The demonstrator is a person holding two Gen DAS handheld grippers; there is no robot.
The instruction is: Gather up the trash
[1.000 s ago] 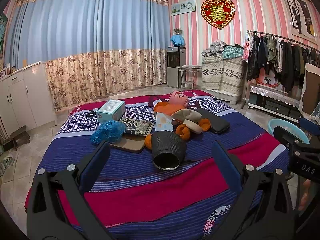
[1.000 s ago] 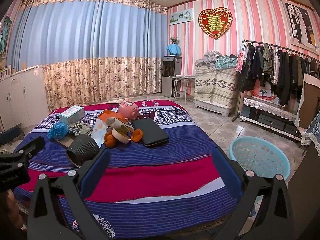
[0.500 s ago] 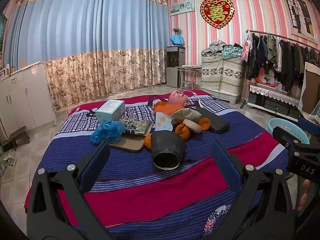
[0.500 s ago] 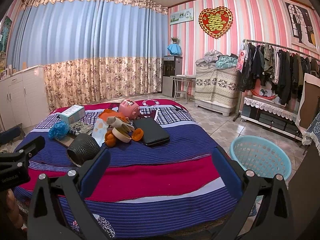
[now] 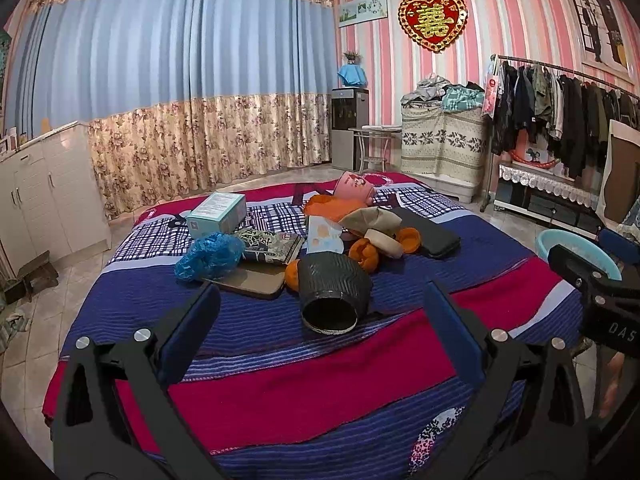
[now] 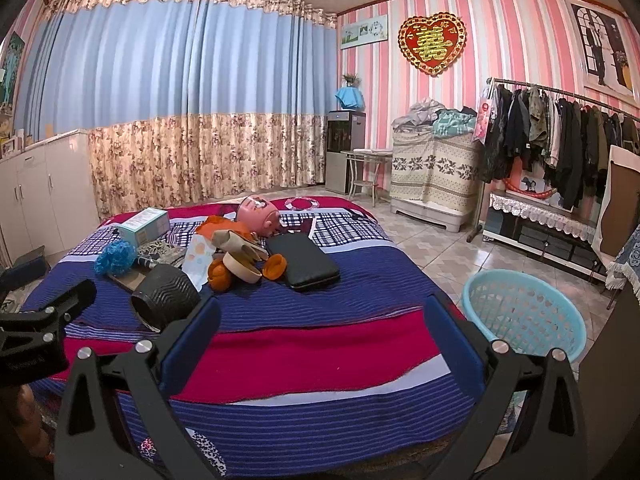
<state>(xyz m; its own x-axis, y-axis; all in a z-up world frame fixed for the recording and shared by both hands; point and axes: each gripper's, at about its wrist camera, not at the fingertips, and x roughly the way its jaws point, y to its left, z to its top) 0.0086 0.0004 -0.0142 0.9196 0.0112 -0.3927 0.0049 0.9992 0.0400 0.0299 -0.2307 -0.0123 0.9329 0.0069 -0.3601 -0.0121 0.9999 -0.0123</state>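
A heap of items lies on the striped bed (image 5: 304, 384). Nearest is a black ribbed cup (image 5: 334, 292) on its side, mouth toward me. Behind it are orange peels (image 5: 366, 254), a crumpled blue bag (image 5: 210, 256), a printed paper packet (image 5: 322, 238), a teal box (image 5: 216, 210), a pink bowl (image 5: 356, 190) and a black case (image 5: 430, 232). My left gripper (image 5: 320, 344) hovers open over the bed's near part, short of the cup. My right gripper (image 6: 320, 344) is open too, right of the cup (image 6: 166, 298). A light blue basket (image 6: 524, 316) stands on the floor at the bed's right.
White cabinets (image 5: 44, 196) line the left wall and curtains (image 5: 180, 92) hang behind the bed. A clothes rack (image 6: 560, 132), a covered chest (image 6: 434, 176) and a low shelf (image 6: 548, 232) stand at the right. Tiled floor (image 6: 440, 248) runs between bed and rack.
Both views have shifted only very slightly. Both grippers stay open and the items on the bed have not moved.
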